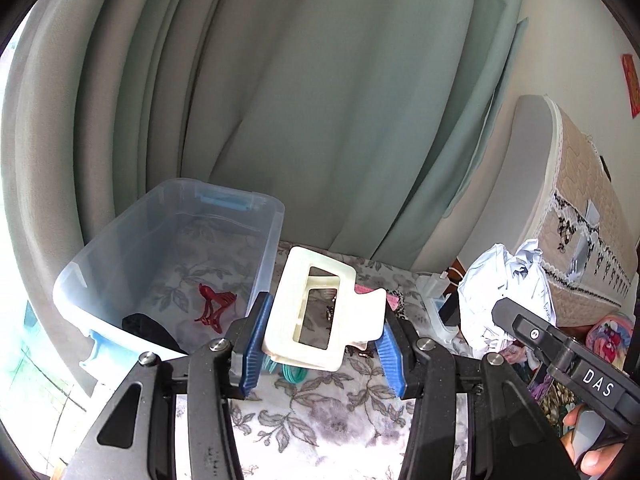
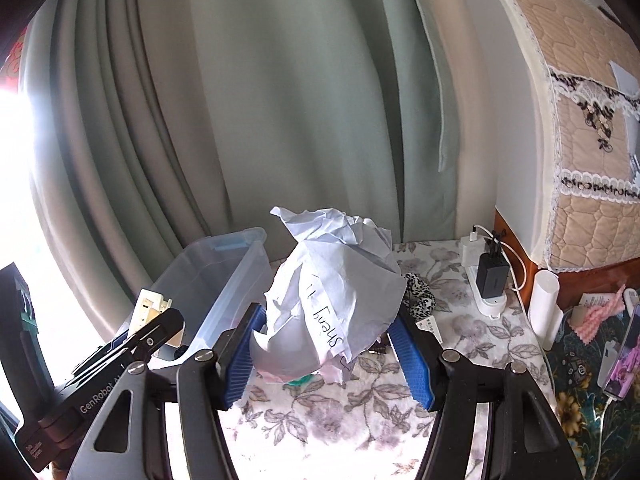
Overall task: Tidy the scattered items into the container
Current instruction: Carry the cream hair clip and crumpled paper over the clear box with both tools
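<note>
My left gripper (image 1: pixel 324 320) is shut on a cream hair claw clip (image 1: pixel 286 308), held above the floral cloth just right of the clear plastic bin (image 1: pixel 240 196). Inside the bin lie a red hair clip (image 1: pixel 212 304) and a black item (image 1: pixel 148 328). My right gripper (image 2: pixel 328 320) is shut on a crumpled ball of white paper (image 2: pixel 340 264) with handwriting on it, lifted off the table. The bin (image 2: pixel 224 276) stands to its left, and beyond that the left gripper (image 2: pixel 160 320) shows with the cream clip (image 2: pixel 150 304).
Teal hair ties (image 1: pixel 294 374) lie on the floral cloth (image 2: pixel 320 432) under the clip. A leopard scrunchie (image 2: pixel 420 296) sits behind the paper. Chargers on a power strip (image 2: pixel 490 276), a white cylinder (image 2: pixel 544 308) and a phone (image 2: pixel 624 360) stand right. Curtains hang close behind.
</note>
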Action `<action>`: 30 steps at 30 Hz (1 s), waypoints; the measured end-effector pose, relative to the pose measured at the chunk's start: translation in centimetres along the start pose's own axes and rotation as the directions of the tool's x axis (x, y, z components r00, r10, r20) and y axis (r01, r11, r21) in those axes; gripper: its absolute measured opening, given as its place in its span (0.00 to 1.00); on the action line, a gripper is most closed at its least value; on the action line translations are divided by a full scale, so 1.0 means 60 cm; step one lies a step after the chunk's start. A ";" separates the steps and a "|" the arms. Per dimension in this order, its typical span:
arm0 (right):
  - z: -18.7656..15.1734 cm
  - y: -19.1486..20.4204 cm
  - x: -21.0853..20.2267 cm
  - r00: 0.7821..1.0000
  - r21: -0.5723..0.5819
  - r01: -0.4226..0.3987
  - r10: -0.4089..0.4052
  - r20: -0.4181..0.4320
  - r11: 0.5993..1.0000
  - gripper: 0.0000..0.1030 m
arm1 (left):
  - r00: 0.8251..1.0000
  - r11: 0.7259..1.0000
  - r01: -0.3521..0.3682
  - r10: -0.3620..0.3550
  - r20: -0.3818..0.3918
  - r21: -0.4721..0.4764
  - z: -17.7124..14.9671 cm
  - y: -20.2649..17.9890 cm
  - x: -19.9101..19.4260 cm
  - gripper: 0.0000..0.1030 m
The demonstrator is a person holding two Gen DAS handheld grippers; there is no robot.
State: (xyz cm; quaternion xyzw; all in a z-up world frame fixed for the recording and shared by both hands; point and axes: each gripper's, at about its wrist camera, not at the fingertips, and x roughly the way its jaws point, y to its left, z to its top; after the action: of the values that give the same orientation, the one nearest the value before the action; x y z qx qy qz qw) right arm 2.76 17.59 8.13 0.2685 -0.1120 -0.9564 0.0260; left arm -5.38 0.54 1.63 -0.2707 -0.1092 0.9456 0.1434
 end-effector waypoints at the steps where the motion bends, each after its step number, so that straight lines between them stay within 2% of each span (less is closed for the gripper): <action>1: 0.001 0.009 0.000 1.000 -0.010 -0.006 0.006 0.001 1.000 0.65 | 1.000 1.000 -0.005 0.005 0.010 -0.006 0.002 0.006 -0.005 0.49; 14: 0.011 0.119 0.019 0.997 -0.135 -0.080 0.080 -0.005 0.988 0.65 | 0.994 0.990 -0.057 0.068 0.082 -0.128 0.014 0.102 -0.050 0.49; 30: -0.005 0.212 0.083 0.987 -0.240 -0.156 0.140 -0.080 0.958 0.65 | 0.988 0.966 -0.094 0.120 0.096 -0.240 0.007 0.199 -0.047 0.49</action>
State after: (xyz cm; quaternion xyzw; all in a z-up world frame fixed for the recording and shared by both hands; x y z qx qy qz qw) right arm -1.46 4.59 8.23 0.2839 -0.0116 -0.9494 0.1340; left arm -5.85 -11.59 -0.02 -0.2390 -0.2131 0.9459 0.0531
